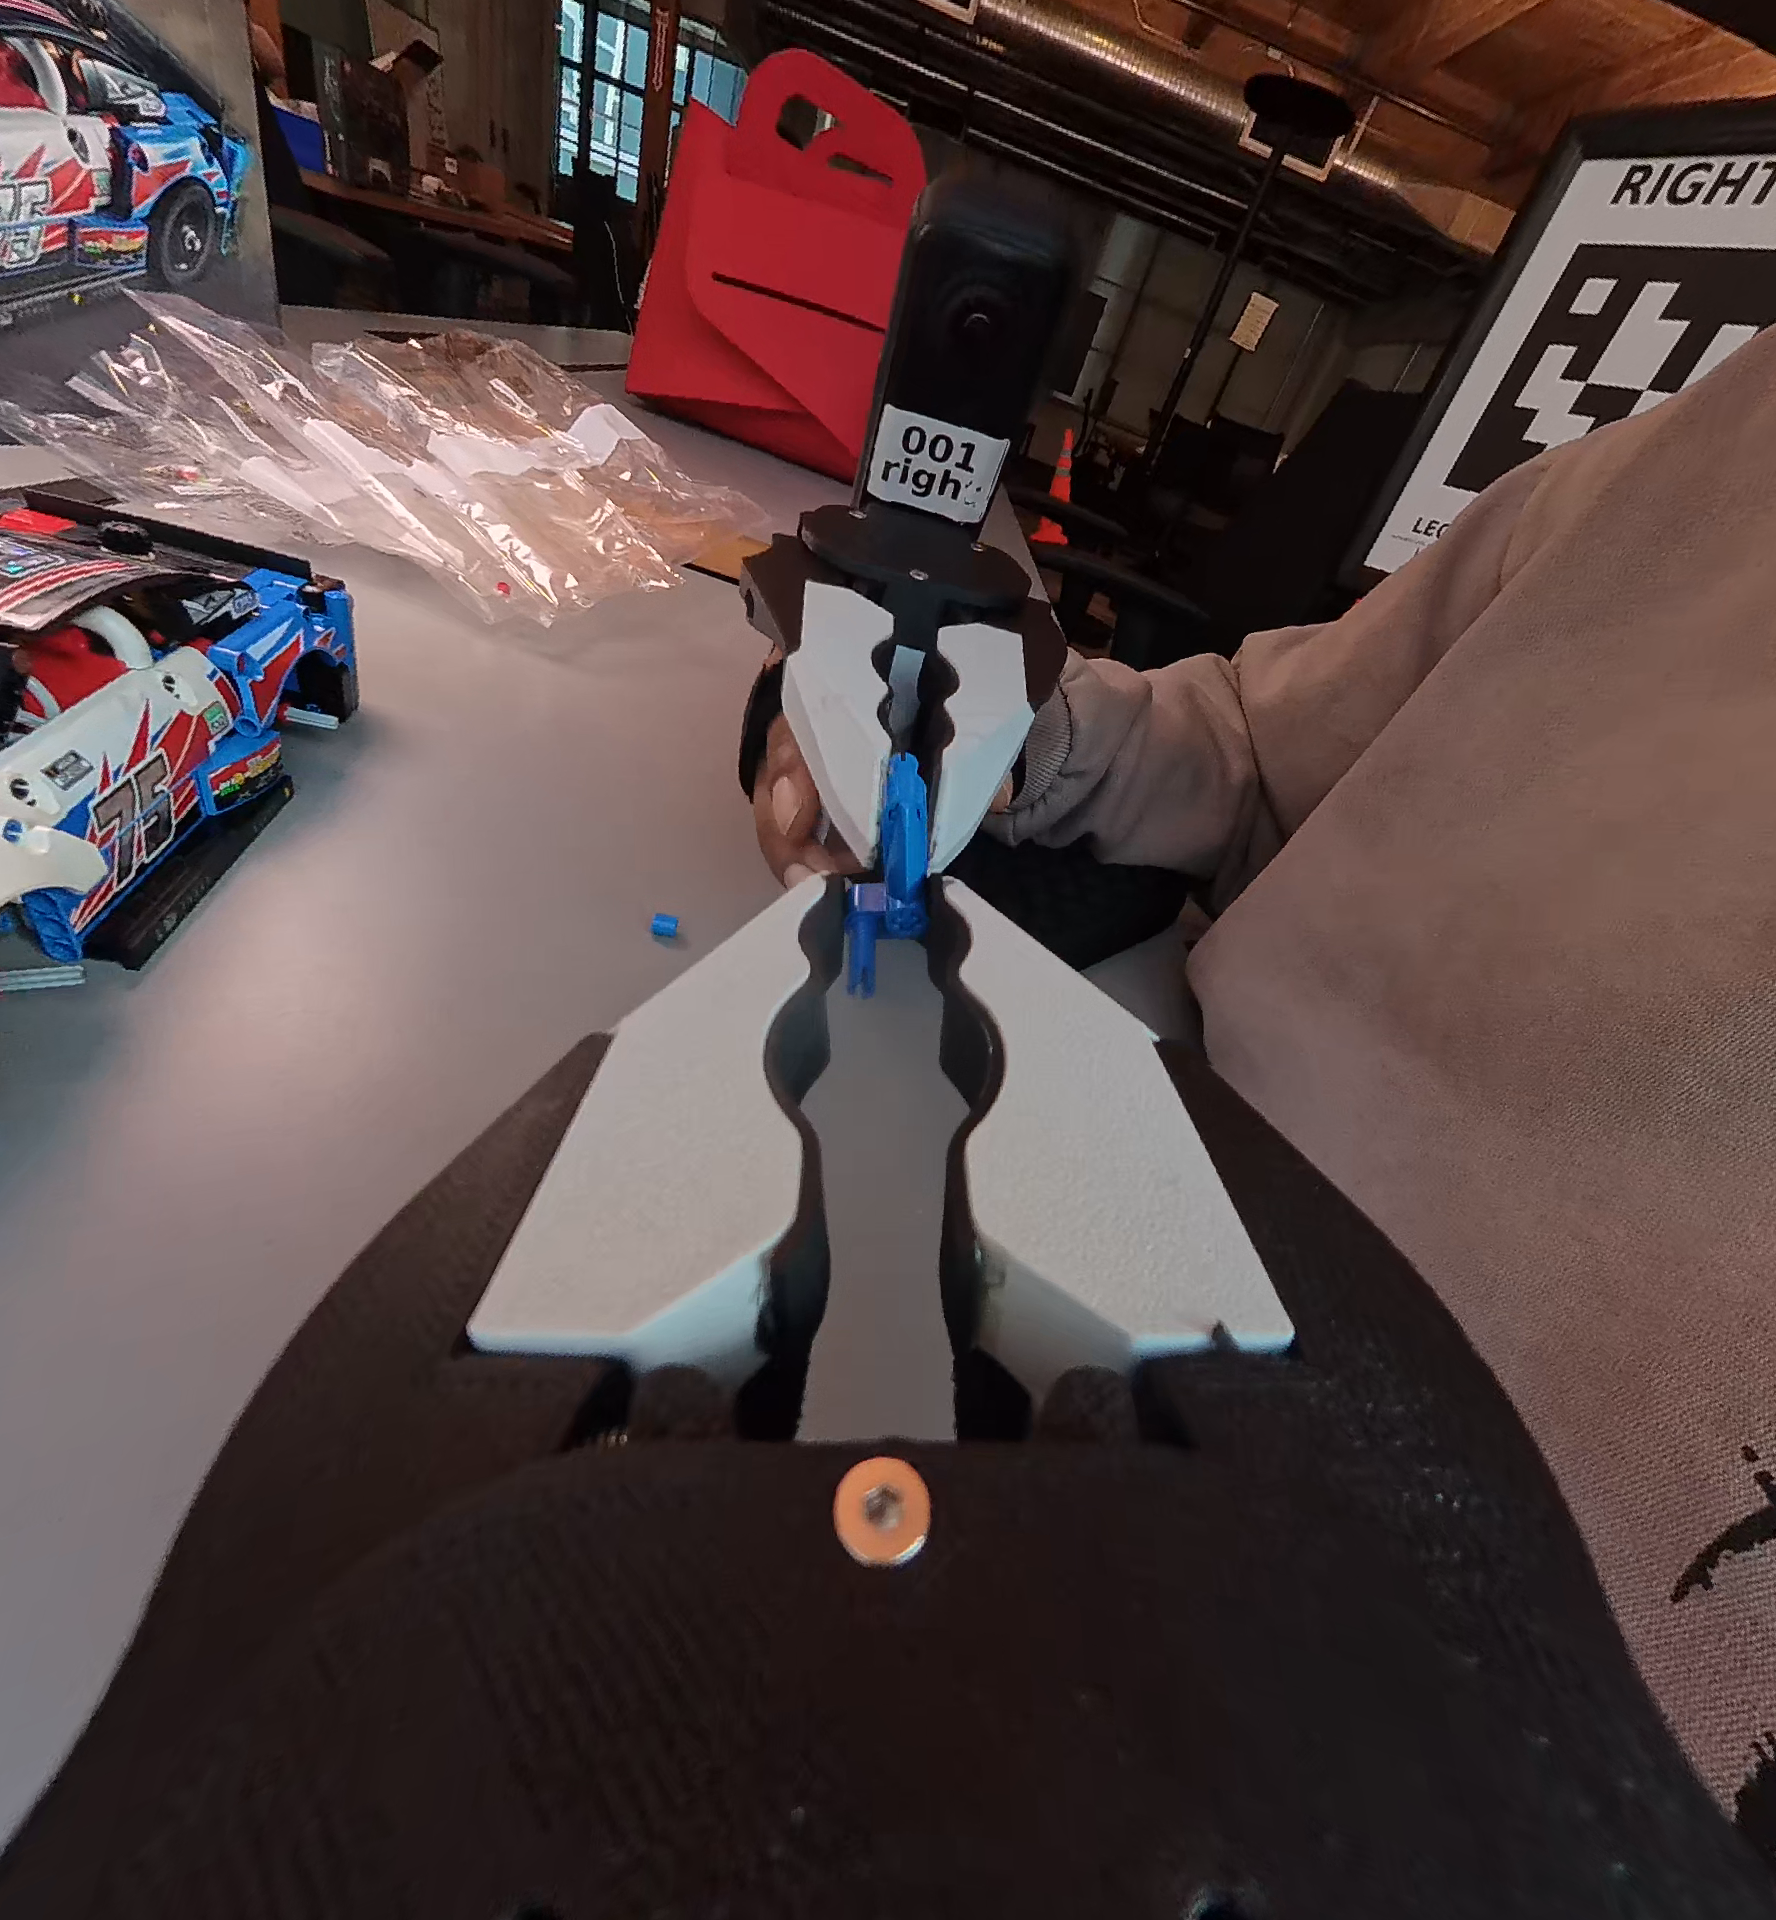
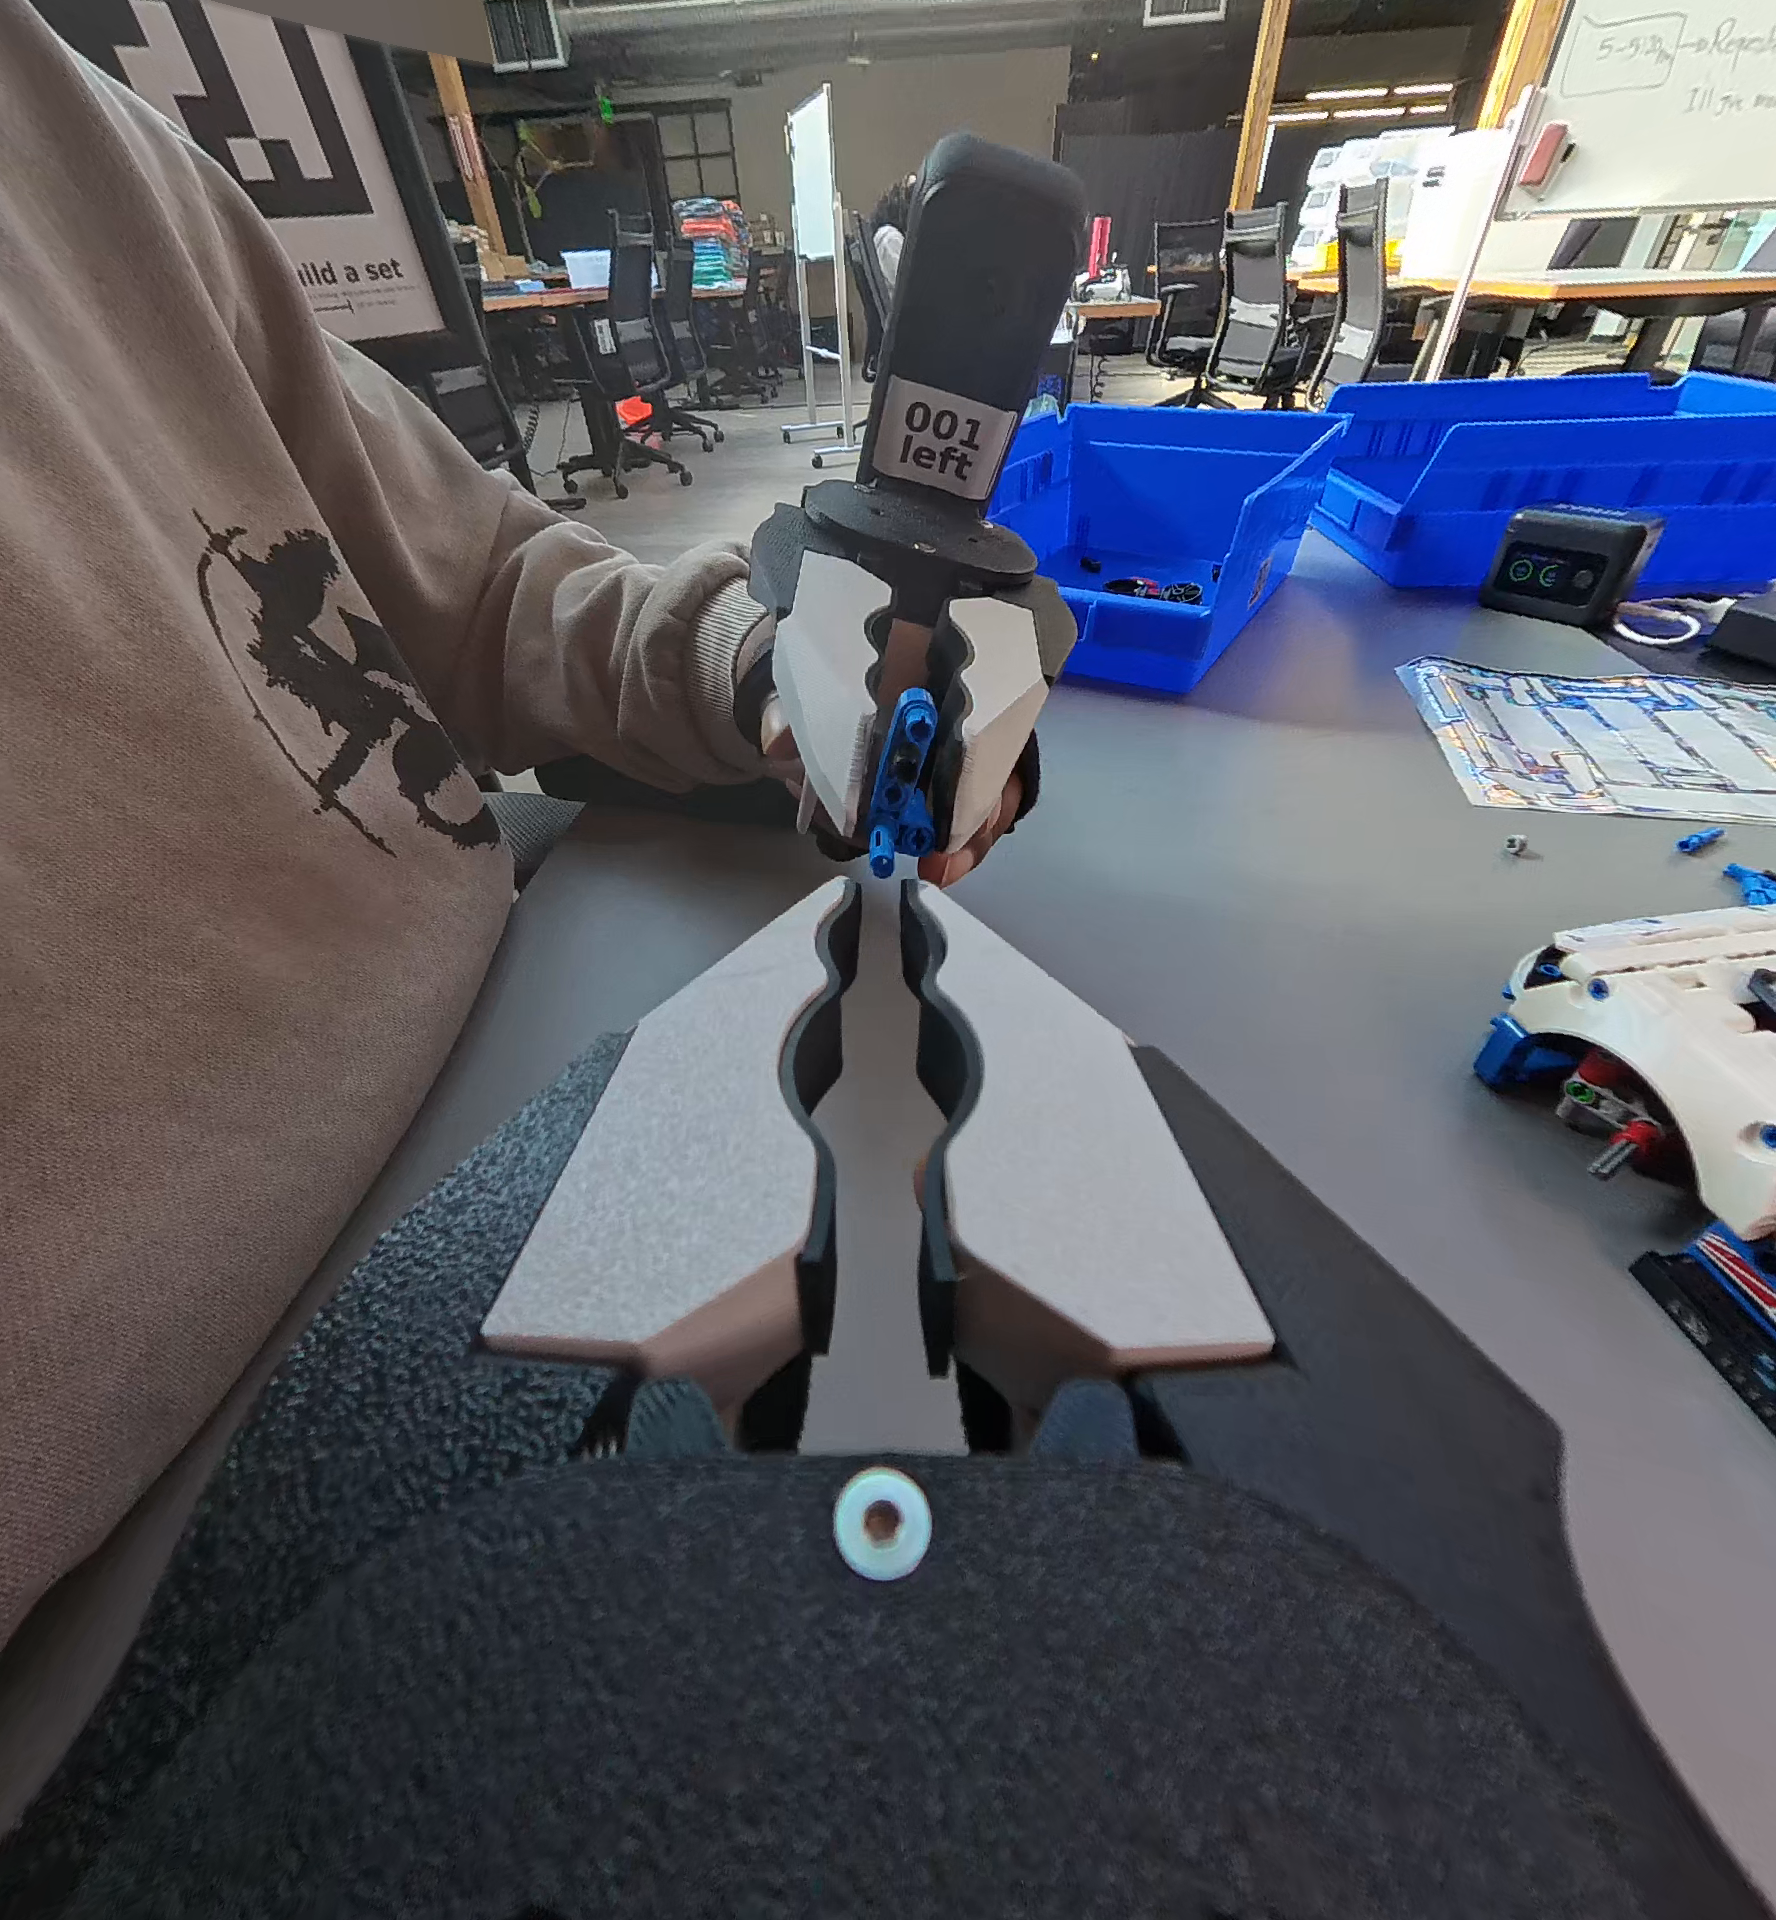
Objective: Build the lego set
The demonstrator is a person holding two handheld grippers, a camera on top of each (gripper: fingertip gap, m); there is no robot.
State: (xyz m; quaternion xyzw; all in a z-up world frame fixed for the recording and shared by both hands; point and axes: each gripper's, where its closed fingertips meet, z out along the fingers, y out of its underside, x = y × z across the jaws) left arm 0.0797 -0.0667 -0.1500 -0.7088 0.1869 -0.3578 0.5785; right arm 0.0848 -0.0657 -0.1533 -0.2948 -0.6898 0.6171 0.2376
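**Tip to tip, blue beam pointing straight at the empty gripper**

The left gripper (image 1: 889,899) is pinched down on a short blue beam (image 2: 903,764). You see it best from the right wrist view, where the beam sits between the two white fingers with its holes facing the camera. Its long axis runs along those fingers, tilted a bit, and a blue pin (image 2: 880,854) pokes out of the end nearest the other gripper.

The right gripper (image 2: 879,894) faces it head-on, just off that pin. It's only a narrow slot open, and in its own view the grey tabletop (image 1: 448,935) shows through the gap, so I read it as holding nothing. From the left wrist view the blue overlaps its tips and I can't tell if they touch.

So my guess is it all comes down to keeping that pin in line with the slot. Both are in the air near the person's chest. The half-built car (image 2: 1694,1049) sits well off to the side, and a loose little blue piece (image 1: 664,925) lies between.
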